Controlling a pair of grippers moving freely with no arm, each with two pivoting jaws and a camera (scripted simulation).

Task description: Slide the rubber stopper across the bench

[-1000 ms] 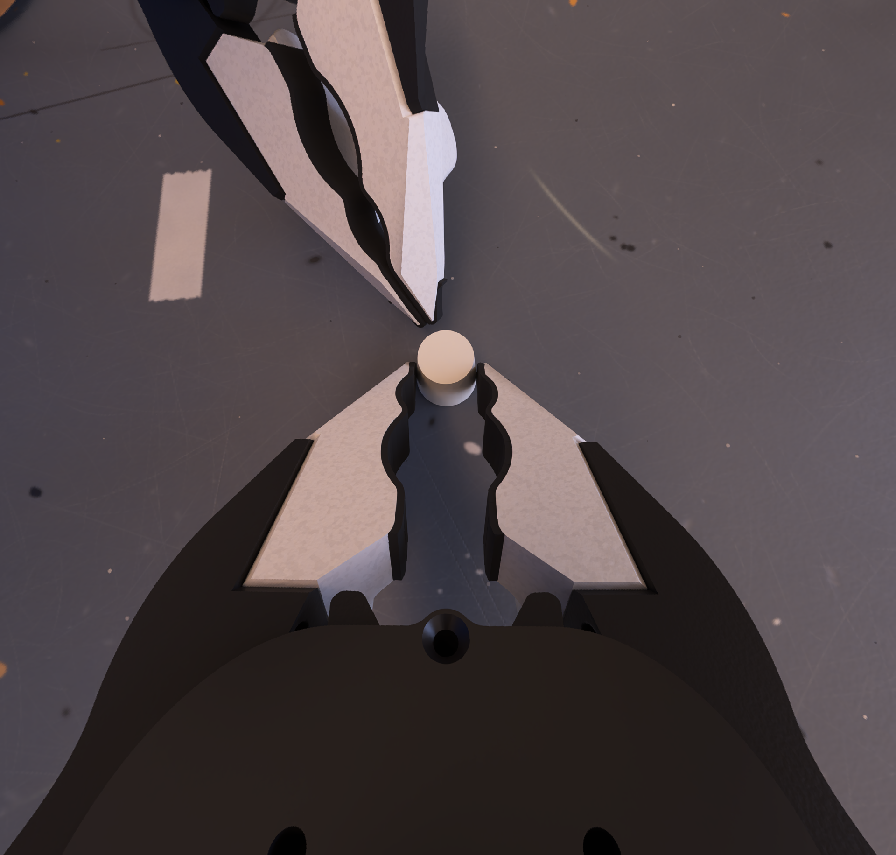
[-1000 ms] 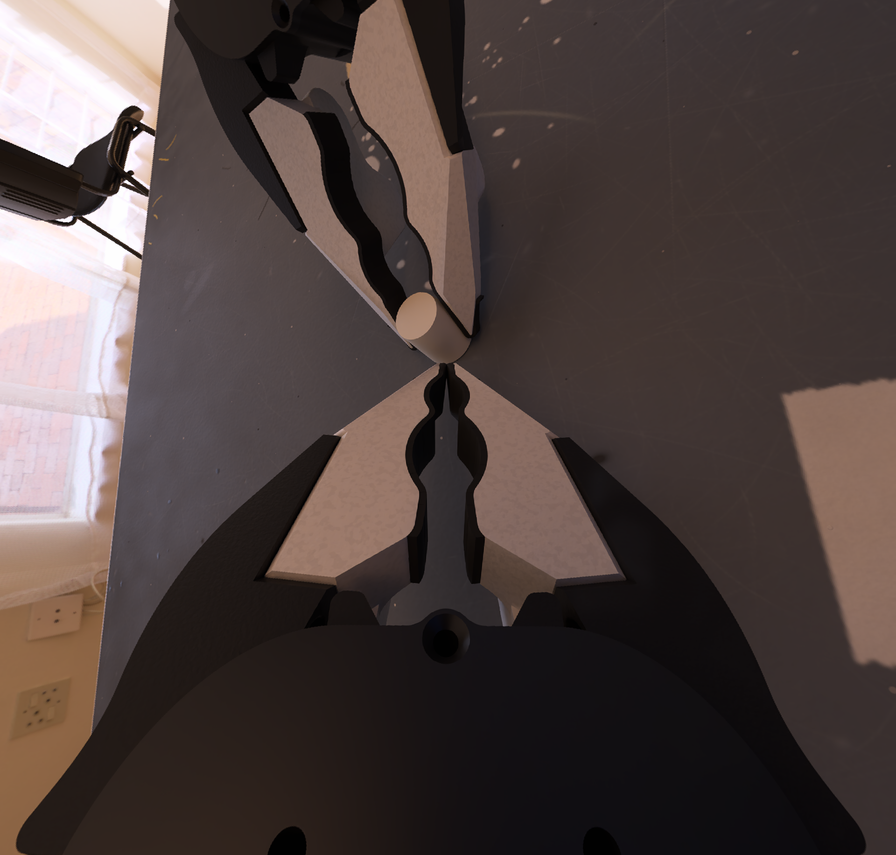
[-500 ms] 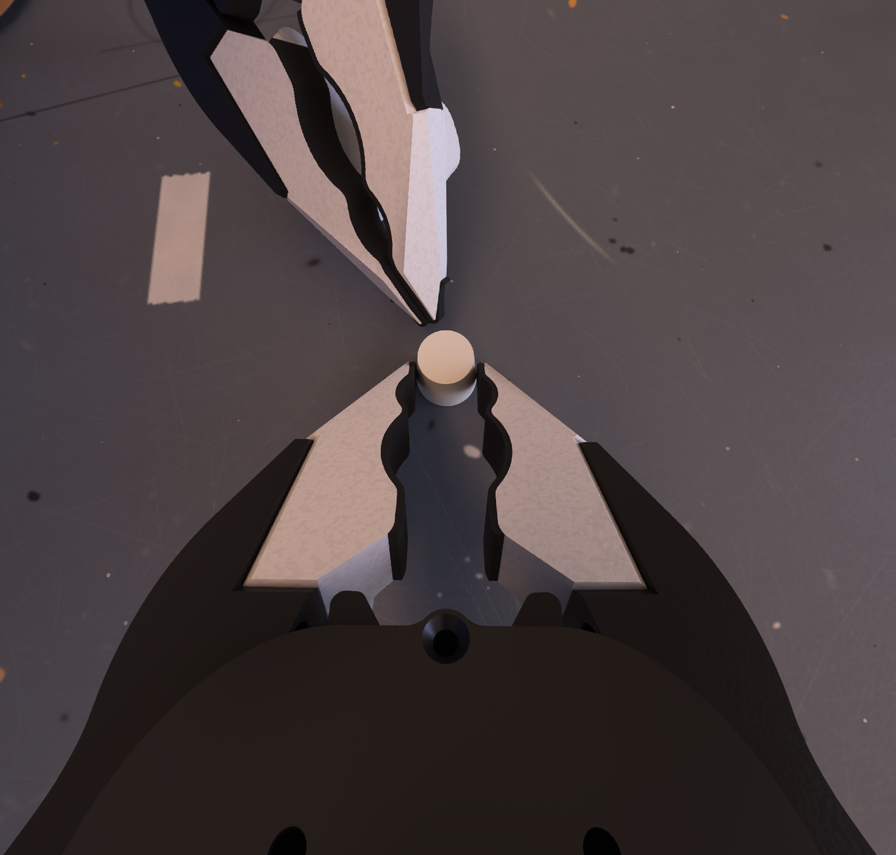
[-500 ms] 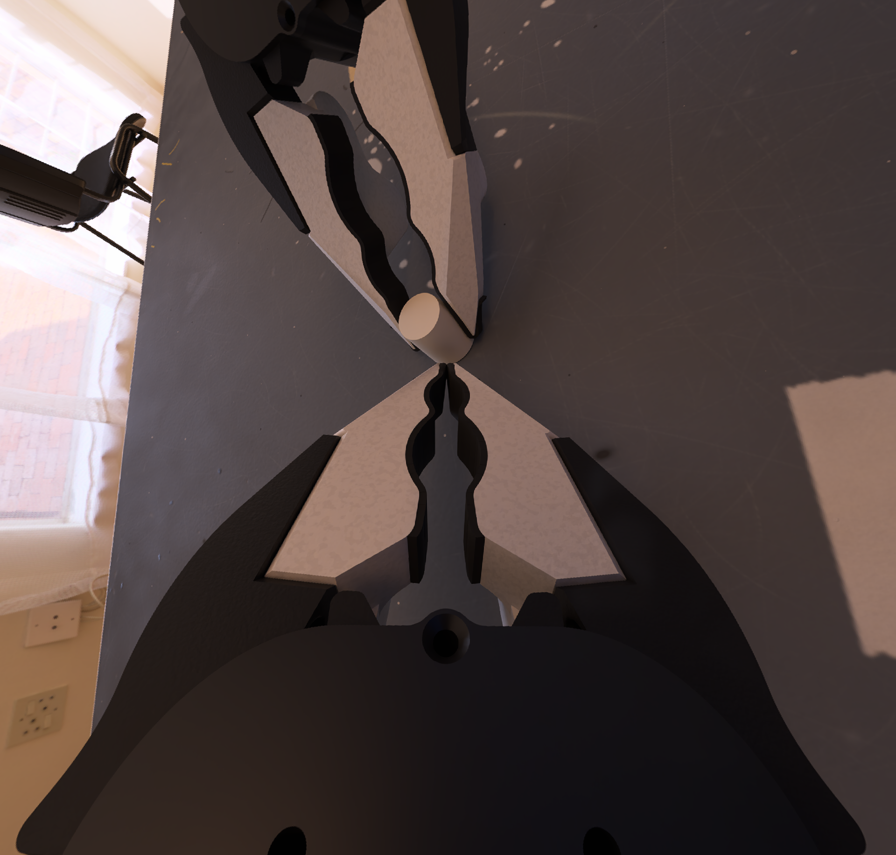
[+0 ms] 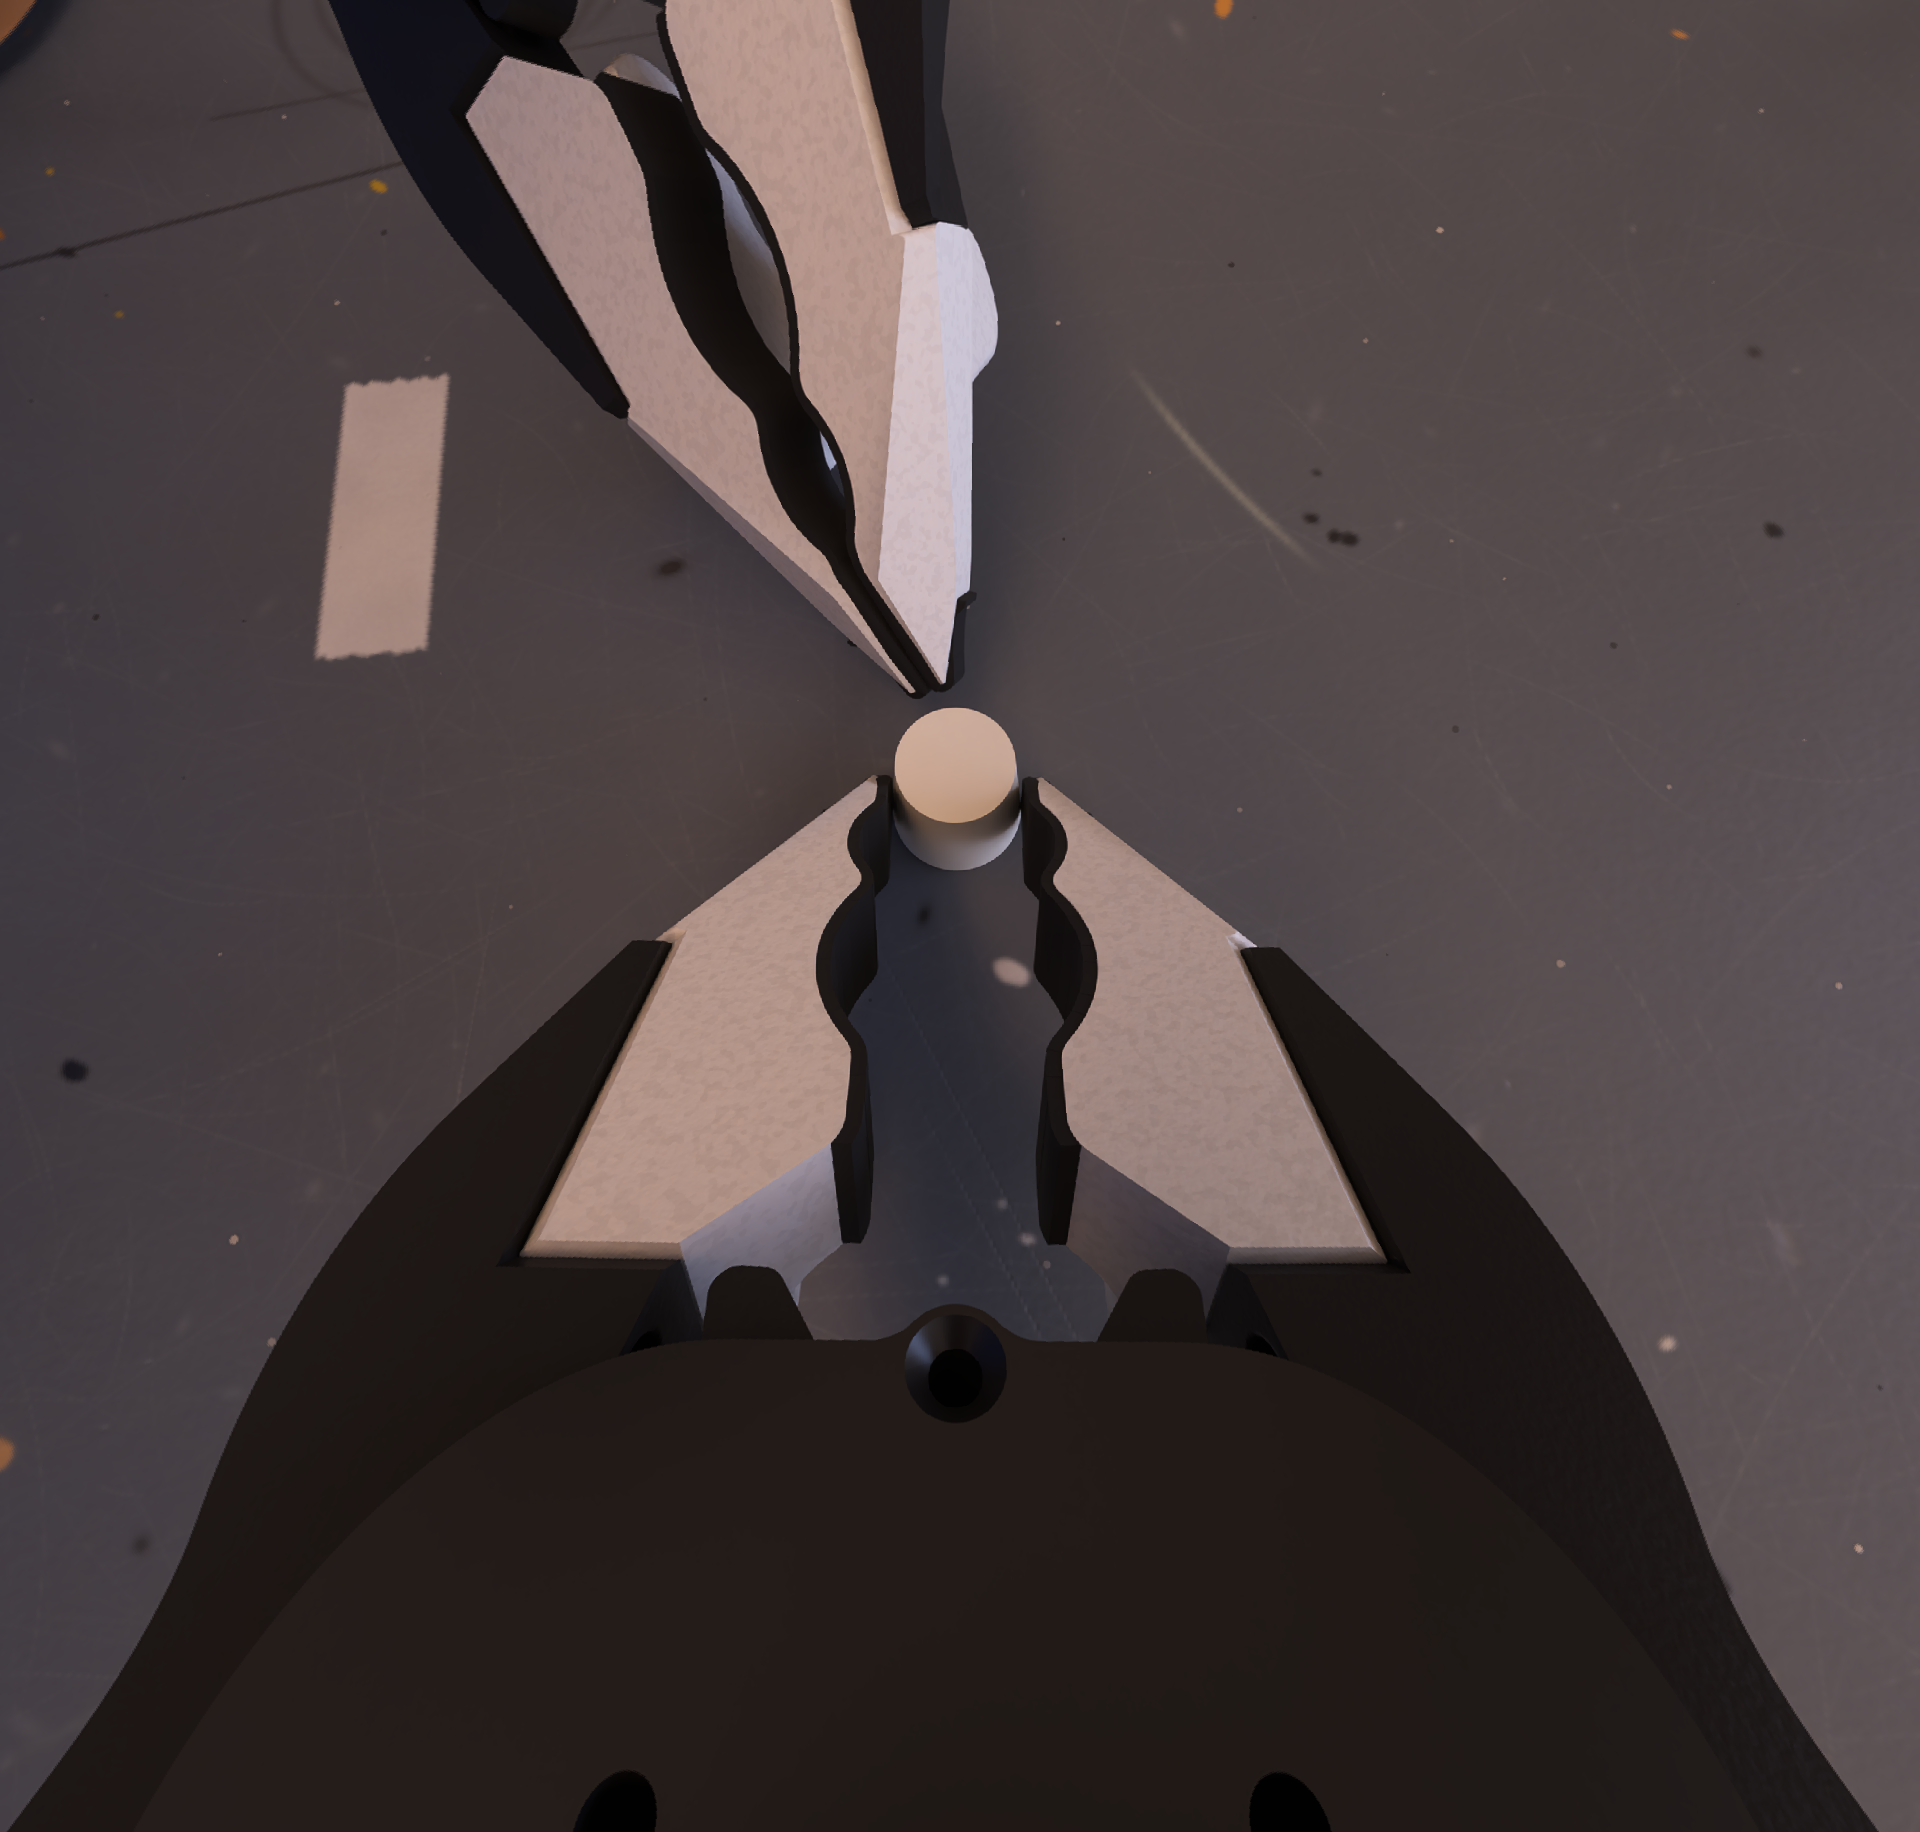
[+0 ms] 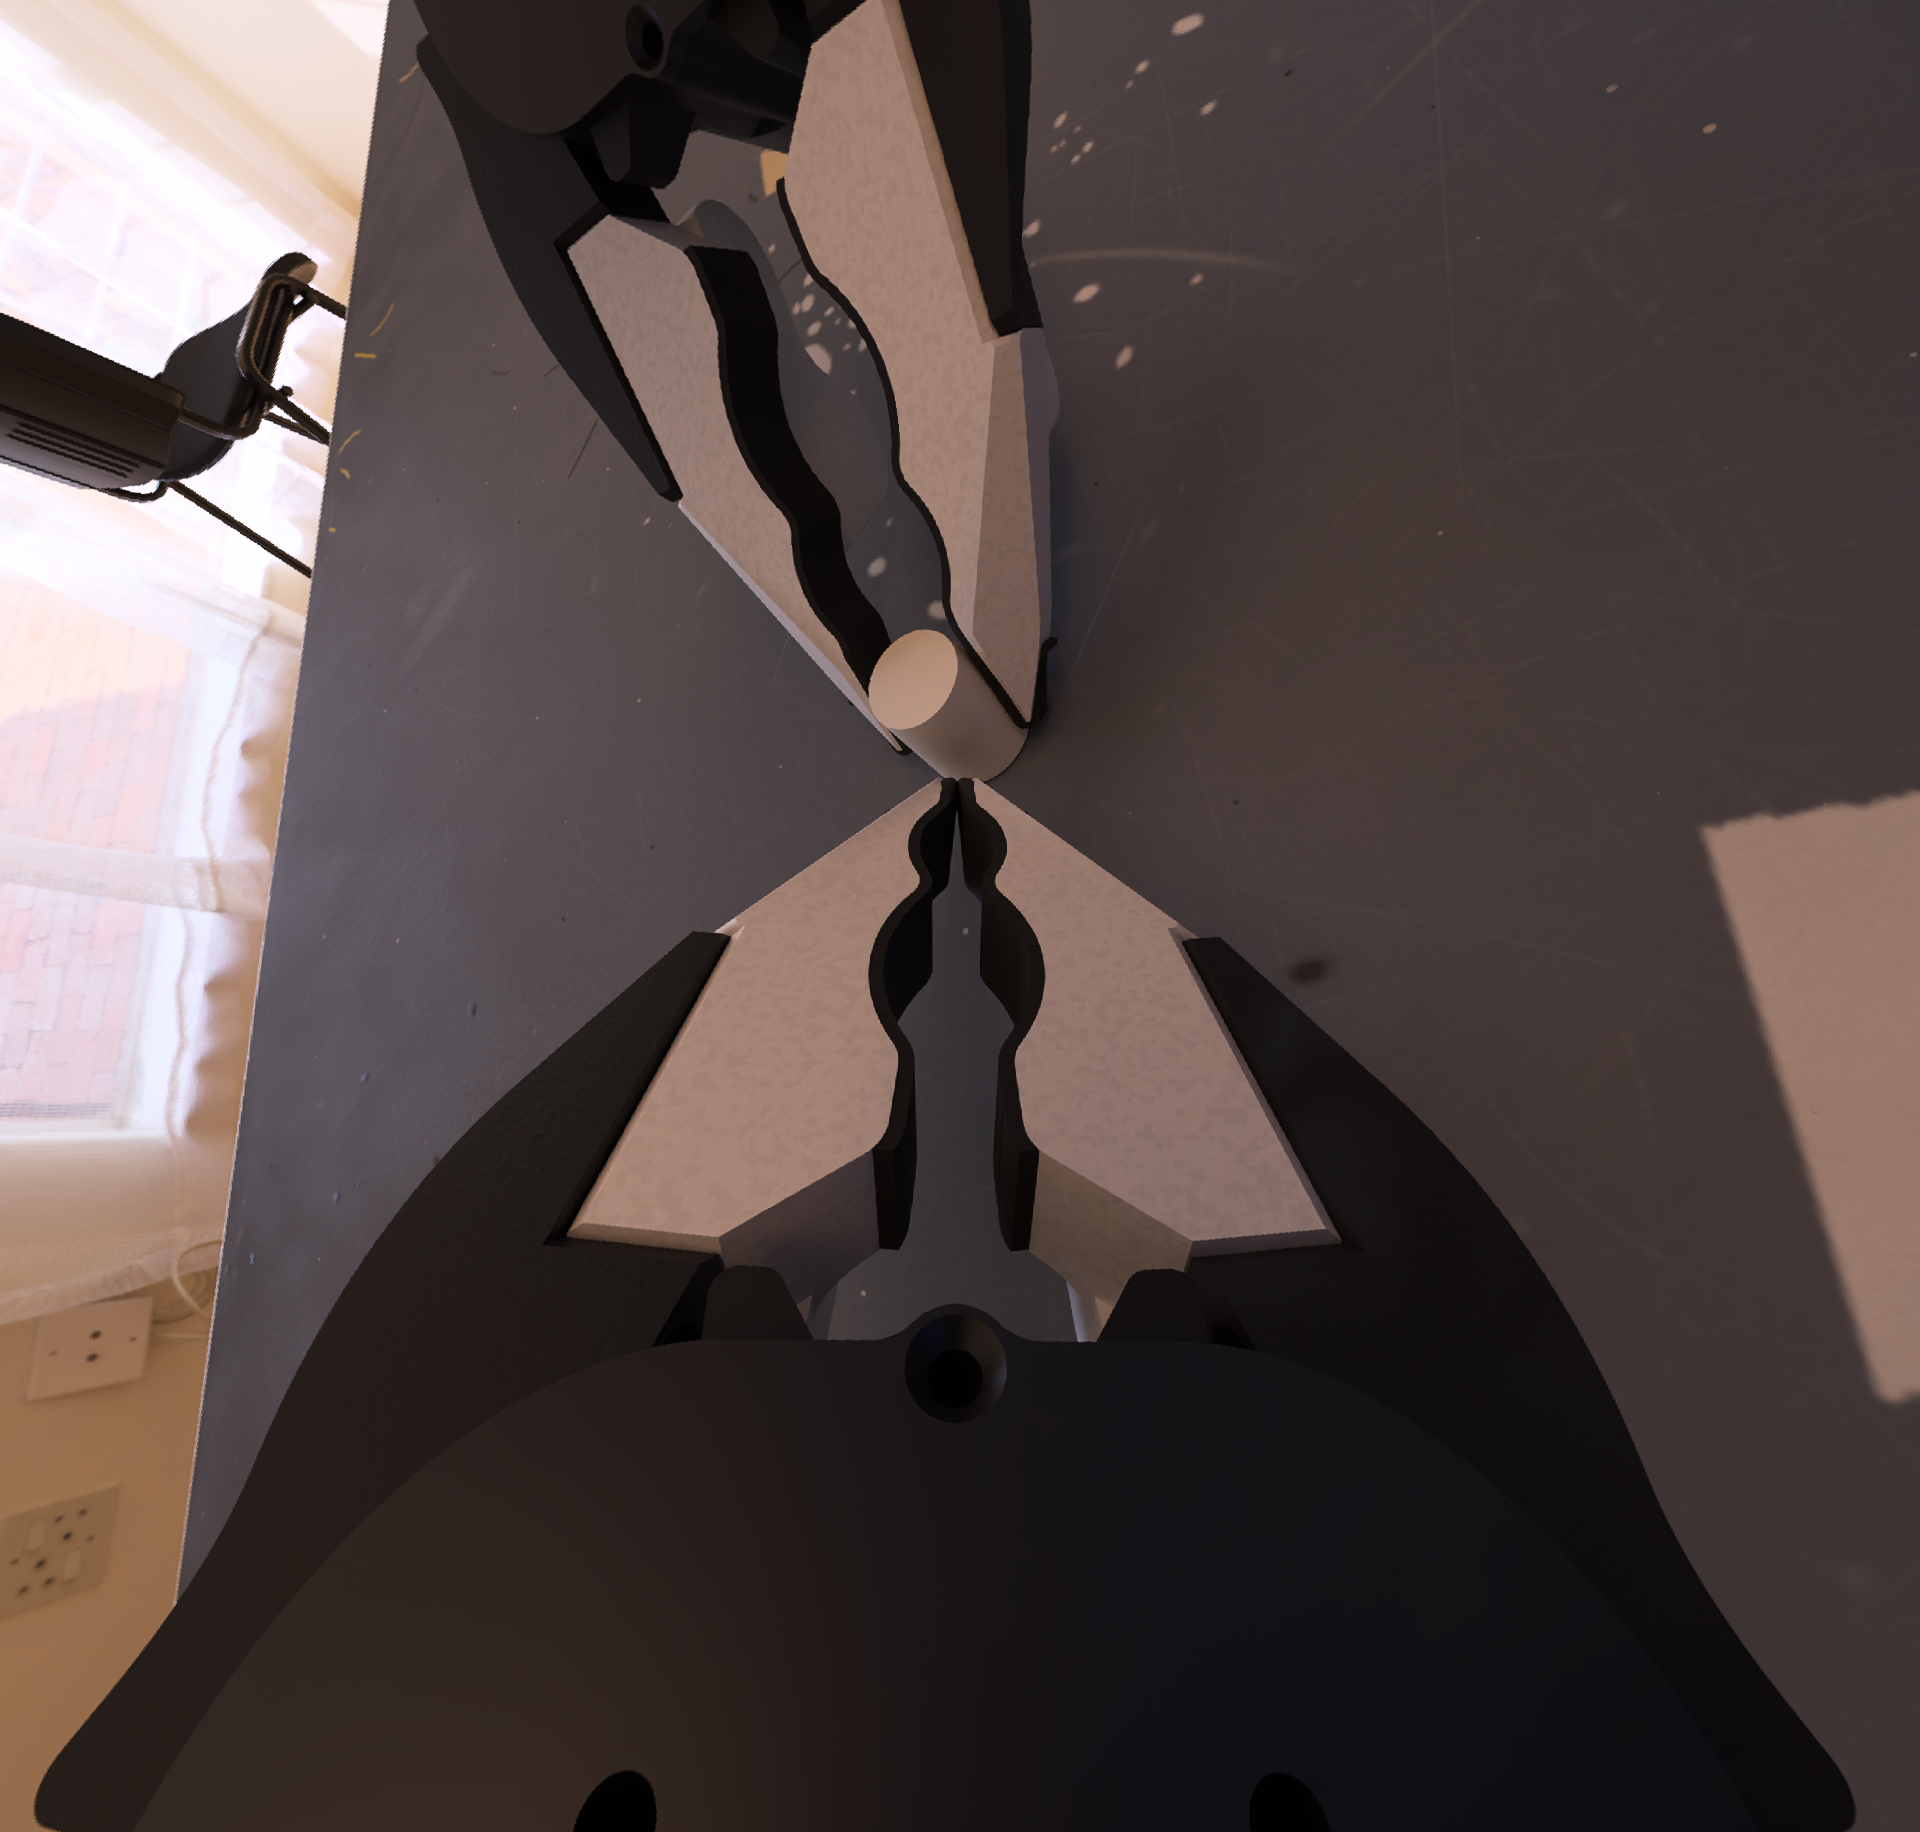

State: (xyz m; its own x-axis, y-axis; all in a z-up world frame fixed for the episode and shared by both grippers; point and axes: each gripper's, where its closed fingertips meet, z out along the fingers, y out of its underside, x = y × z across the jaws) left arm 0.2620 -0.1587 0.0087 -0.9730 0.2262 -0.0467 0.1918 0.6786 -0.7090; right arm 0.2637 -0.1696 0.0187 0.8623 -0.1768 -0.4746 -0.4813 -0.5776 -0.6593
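Note:
The rubber stopper [image 5: 954, 783] is a small pale cylinder standing upright on the dark grey bench [image 5: 1455, 743]. My left gripper [image 5: 954, 795] is shut on the stopper, its two fingertips pressing the stopper's sides. My right gripper [image 5: 928, 683] comes in from the far side, shut and empty, its tips just beyond the stopper. In the right wrist view the stopper [image 6: 928, 700] sits between the left gripper's fingertips [image 6: 951, 712], and my right gripper [image 6: 956, 787] points at it with its tips at the stopper's base.
A strip of pale tape [image 5: 382, 517] lies on the bench to the left; a wider pale patch [image 6: 1829, 1086] shows at right in the right wrist view. The bench edge [image 6: 301, 743] runs along the left there, with a black clamp-on lamp [image 6: 135, 411] and a window beyond.
Both grippers and the stopper have shifted slightly over the bench: the tape and specks have drifted a little in both views. The grips are unchanged.

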